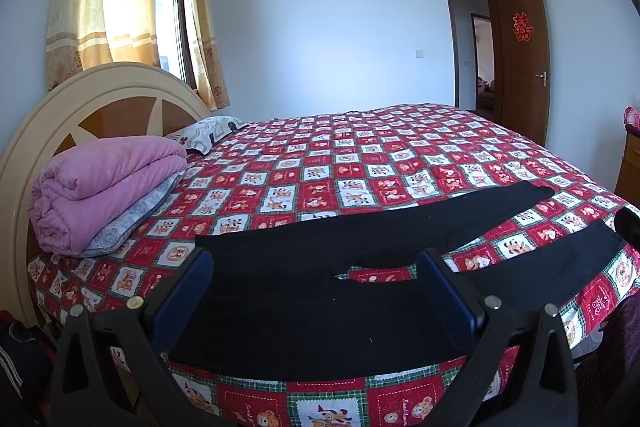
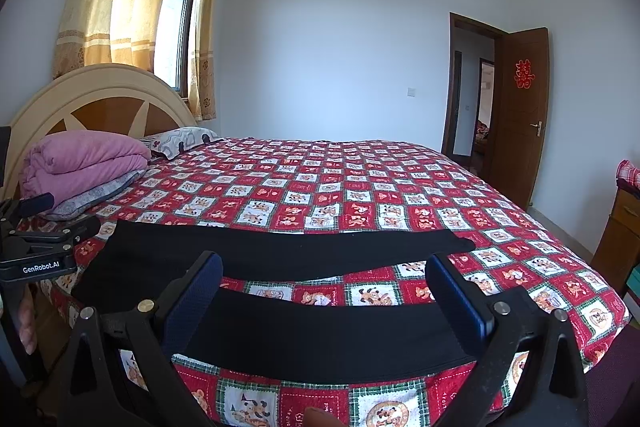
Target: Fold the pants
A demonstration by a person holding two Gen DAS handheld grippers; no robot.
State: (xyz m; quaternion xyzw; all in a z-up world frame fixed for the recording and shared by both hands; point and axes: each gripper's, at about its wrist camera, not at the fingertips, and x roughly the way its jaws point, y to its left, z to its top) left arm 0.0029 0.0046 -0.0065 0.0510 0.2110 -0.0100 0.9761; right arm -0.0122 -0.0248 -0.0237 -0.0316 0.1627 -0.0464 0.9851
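Observation:
Black pants [image 1: 304,307] lie flat on the bed near its front edge, legs spread apart toward the right. In the left wrist view my left gripper [image 1: 316,291] is open, hovering over the waist and crotch part. In the right wrist view my right gripper [image 2: 324,299] is open above the near leg [image 2: 328,339]; the far leg [image 2: 280,251] lies behind it. The left gripper's body [image 2: 36,247] shows at the left edge of the right wrist view. Neither gripper holds cloth.
The bed has a red checked cartoon quilt [image 1: 360,167]. A folded pink blanket [image 1: 100,187] and pillows sit by the cream headboard [image 1: 100,99] at left. An open brown door [image 1: 520,59] is at far right; a wooden cabinet [image 2: 620,239] stands right of the bed.

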